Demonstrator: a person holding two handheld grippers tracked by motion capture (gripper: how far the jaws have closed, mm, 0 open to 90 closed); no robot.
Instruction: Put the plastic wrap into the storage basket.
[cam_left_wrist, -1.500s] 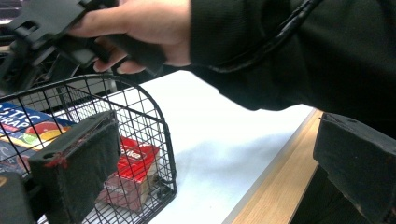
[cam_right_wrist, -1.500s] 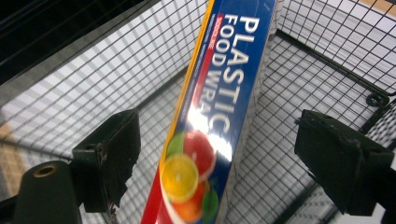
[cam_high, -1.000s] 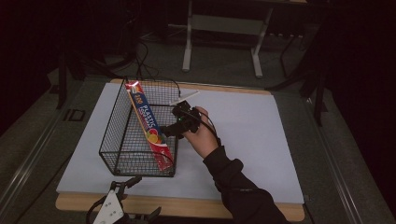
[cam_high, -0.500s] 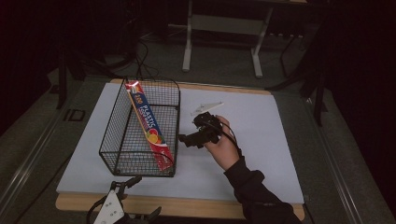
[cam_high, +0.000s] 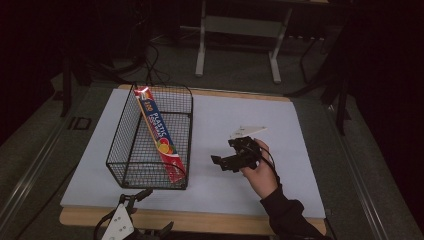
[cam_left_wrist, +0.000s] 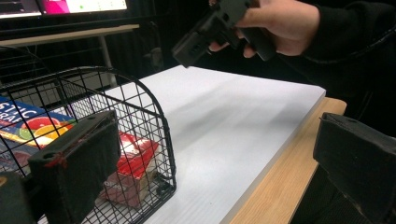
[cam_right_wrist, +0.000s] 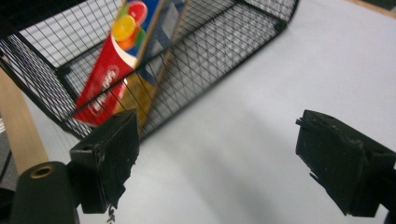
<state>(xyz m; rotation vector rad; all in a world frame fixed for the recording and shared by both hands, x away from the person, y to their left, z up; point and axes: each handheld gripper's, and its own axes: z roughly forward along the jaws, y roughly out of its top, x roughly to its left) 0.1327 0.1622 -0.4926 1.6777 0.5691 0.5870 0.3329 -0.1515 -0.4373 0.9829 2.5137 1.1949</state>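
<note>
Beside the wire basket (cam_high: 131, 165), on its right and apart from it, the right gripper (cam_high: 218, 162) hangs over the white board (cam_high: 295, 165), jaws spread wide with nothing between them, pointing toward the basket. Inside the basket, a long plastic-wrap box (cam_high: 159, 134) leans tilted against the right wall, its red end down at the near right corner and its other end up at the far rim. Near the basket's front, at the wooden table edge (cam_high: 210, 220), the left gripper (cam_high: 145, 192) rests, jaws spread and empty.
</note>
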